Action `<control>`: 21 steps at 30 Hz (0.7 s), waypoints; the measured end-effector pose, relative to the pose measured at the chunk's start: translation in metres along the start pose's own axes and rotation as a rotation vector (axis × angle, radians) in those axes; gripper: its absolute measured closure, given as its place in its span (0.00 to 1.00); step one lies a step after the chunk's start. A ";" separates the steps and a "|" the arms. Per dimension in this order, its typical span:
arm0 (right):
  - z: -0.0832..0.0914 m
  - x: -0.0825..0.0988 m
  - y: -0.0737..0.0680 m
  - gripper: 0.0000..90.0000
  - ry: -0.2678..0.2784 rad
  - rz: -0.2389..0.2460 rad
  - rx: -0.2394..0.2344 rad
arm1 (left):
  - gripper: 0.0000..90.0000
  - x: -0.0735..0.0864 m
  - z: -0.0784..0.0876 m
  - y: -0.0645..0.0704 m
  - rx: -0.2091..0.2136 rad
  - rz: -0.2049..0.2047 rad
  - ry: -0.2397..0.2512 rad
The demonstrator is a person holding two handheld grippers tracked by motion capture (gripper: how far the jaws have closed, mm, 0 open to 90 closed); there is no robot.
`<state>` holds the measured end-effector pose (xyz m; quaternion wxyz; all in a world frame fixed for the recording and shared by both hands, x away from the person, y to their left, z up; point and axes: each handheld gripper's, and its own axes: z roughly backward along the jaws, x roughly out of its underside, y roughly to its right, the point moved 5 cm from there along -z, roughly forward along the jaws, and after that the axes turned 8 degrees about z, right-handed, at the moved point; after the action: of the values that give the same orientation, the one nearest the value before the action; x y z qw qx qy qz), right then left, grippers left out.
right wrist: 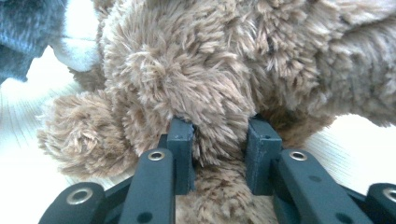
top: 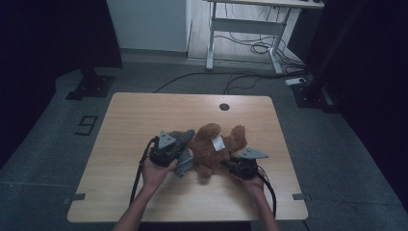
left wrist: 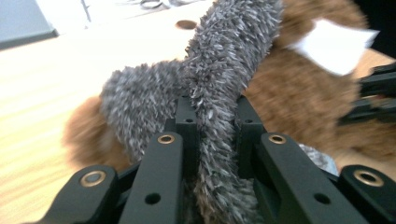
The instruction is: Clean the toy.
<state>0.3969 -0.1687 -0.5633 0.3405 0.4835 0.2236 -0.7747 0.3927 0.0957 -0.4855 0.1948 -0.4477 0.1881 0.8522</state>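
Two soft toys are lying on the table [top: 144, 115]: one brown plush toy [top: 211, 147] and one grey plush piece [top: 182, 139], possibly separate. Two grippers, left gripper [top: 180, 155] and right gripper [top: 230, 163], are showing, and one white tag [top: 218, 143] is sticking out.

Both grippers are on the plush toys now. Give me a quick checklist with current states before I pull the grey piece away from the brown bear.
1. Left gripper clamped on the grey plush piece: ok, fur pinched between its jaws.
2. Right gripper clamped on the brown teddy bear: ok, a tuft sits squeezed between its jaws.
3. Grey piece free of the bear: not ok, it lies against it.
4. White tag clear of both grippers: ok.
5. Toys well inside the table edges: ok.
6. Whether grey piece and bear are attached: cannot tell.
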 end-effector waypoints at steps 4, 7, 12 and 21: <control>0.000 0.000 0.000 0.76 0.001 -0.001 -0.001 | 0.85 0.008 0.003 -0.022 -0.016 0.056 -0.005; 0.000 0.000 0.000 0.76 0.002 -0.002 -0.002 | 0.85 0.013 0.005 -0.035 -0.033 0.081 -0.018; 0.000 0.000 0.000 0.76 0.004 -0.002 -0.001 | 0.85 0.034 0.002 -0.054 -0.073 0.114 -0.065; 0.000 0.002 0.000 0.76 0.014 -0.006 0.001 | 0.85 0.031 0.013 -0.058 -0.027 0.112 -0.074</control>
<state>0.3966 -0.1698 -0.5653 0.3362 0.4885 0.2271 -0.7725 0.3964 0.1565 -0.5125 0.1475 -0.4070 0.1938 0.8803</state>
